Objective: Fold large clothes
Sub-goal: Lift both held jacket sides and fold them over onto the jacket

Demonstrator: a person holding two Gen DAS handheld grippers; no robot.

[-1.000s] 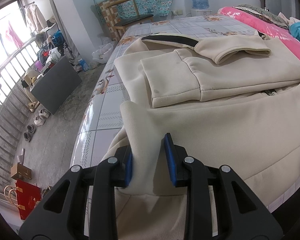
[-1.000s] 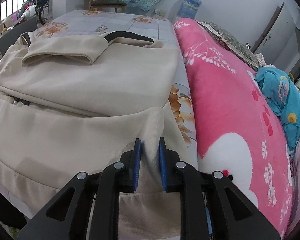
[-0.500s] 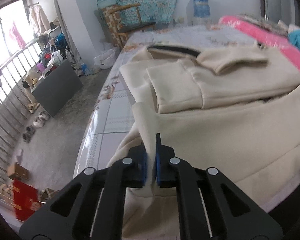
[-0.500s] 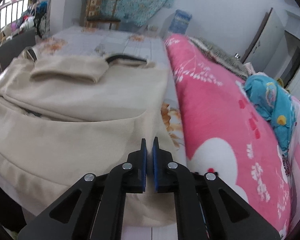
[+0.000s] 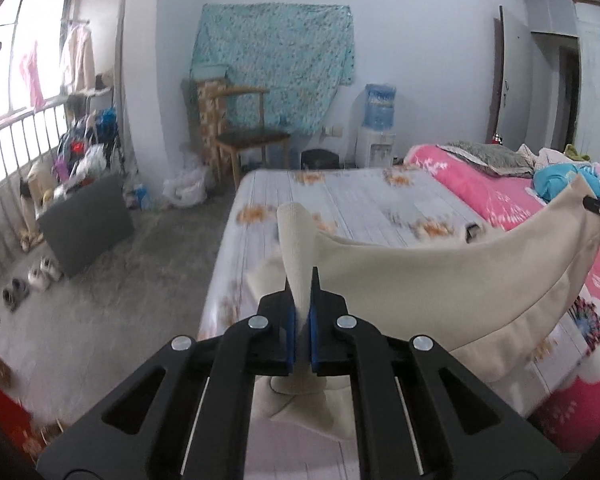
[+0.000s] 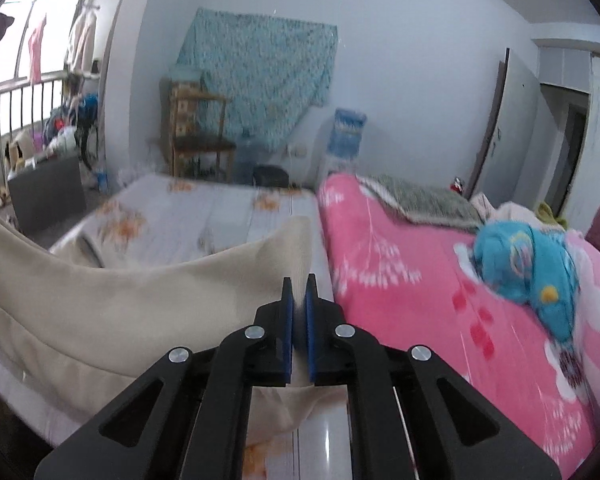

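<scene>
Cream sweatshirt lifted off the bed, hem stretched in a sagging curve between both grippers, lower cloth draping toward the mattress edge. Left hand-held gripper clenched on one hem corner, ribbed cloth standing up between blue pads. Right hand-held gripper clamped on the other corner, fabric pinched between its pads and rising just above them. In the left wrist view, tip of the right gripper visible at the far right edge, at the raised end of the hem. Pink floral blanket beside the garment on the bed, teal bundle lying on it. Wooden chair and water dispenser against the far wall, under a hanging teal cloth. Both views blurred.
</scene>
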